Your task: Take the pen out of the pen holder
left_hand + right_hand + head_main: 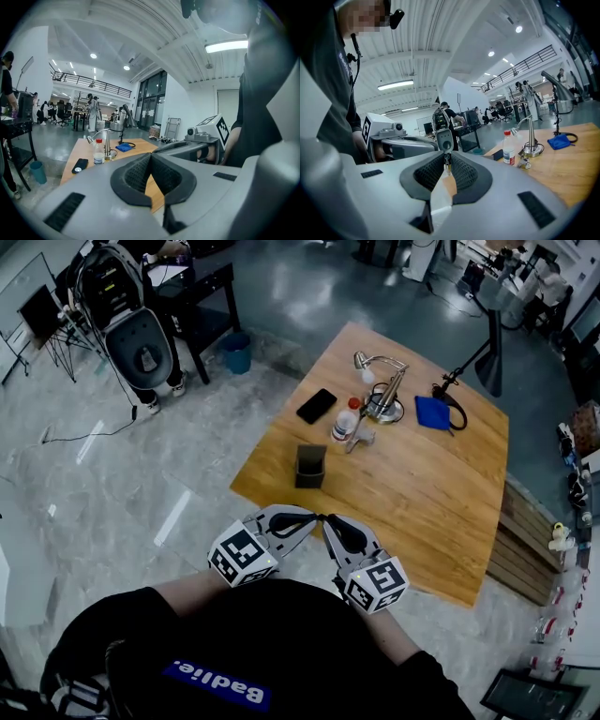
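The dark square pen holder (309,466) stands near the wooden table's (422,484) front-left edge; I see no pen sticking out of it. Both grippers are held close to the person's body, short of the table, with their tips almost touching. My left gripper (310,518) (151,155) is shut, pads together, nothing between them. My right gripper (331,521) (446,158) is shut on a thin dark stick with a pale tip, apparently the pen (447,164), seen end-on between the pads. The pen holder is hidden in both gripper views.
On the table behind the holder lie a black phone (317,405), a red-capped bottle (346,419), a metal gooseneck lamp (385,390) and a blue cloth (433,413). A black lamp (489,357) stands at the far edge. A chair (141,343) and a bin (237,352) stand on the floor.
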Demonstrator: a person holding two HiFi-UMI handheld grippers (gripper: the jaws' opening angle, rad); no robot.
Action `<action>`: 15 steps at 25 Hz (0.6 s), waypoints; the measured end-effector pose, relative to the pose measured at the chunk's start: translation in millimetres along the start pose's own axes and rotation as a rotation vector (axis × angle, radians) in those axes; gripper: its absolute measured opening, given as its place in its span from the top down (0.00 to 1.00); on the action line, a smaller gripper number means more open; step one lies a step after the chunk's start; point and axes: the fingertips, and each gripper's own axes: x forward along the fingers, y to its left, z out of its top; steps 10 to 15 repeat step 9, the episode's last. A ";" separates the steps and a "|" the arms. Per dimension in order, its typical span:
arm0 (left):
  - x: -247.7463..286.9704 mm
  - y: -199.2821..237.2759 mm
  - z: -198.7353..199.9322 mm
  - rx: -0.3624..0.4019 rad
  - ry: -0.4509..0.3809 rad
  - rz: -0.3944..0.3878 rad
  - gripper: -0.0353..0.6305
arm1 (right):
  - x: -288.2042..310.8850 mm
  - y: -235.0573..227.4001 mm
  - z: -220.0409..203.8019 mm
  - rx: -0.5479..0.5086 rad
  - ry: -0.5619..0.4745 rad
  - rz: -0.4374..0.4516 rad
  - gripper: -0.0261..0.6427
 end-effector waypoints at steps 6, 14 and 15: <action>-2.7 3.6 -0.9 -0.003 0.003 0.006 0.93 | 4.8 0.4 0.1 -0.001 0.005 0.000 0.89; -3.8 6.1 -3.0 -0.004 0.005 0.009 0.93 | 7.7 0.6 -2.3 -0.002 0.008 0.000 0.89; -3.8 6.1 -3.0 -0.004 0.005 0.009 0.93 | 7.7 0.6 -2.3 -0.002 0.008 0.000 0.89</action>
